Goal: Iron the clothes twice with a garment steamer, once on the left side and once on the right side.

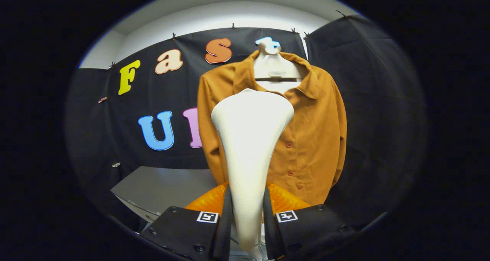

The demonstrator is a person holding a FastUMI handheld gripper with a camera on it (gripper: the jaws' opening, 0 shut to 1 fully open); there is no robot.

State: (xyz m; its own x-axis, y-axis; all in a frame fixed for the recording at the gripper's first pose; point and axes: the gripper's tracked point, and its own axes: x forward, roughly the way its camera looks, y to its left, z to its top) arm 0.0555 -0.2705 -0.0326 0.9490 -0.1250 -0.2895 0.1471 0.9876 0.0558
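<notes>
White steamer (250, 146) pinched between gripper (247, 215) fingers, hiding left front of seemingly buttoned orange shirt (314, 138)

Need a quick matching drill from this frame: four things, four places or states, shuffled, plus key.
1. garment steamer
2. shirt
3. hanger
4. grey table

A. hangs buttoned against the black cloth
B. clamped between the fingers of the gripper, head up
C. low, beside the shirt's hem
D. inside the collar

Pairs: 1-B, 2-A, 3-D, 4-C
</notes>
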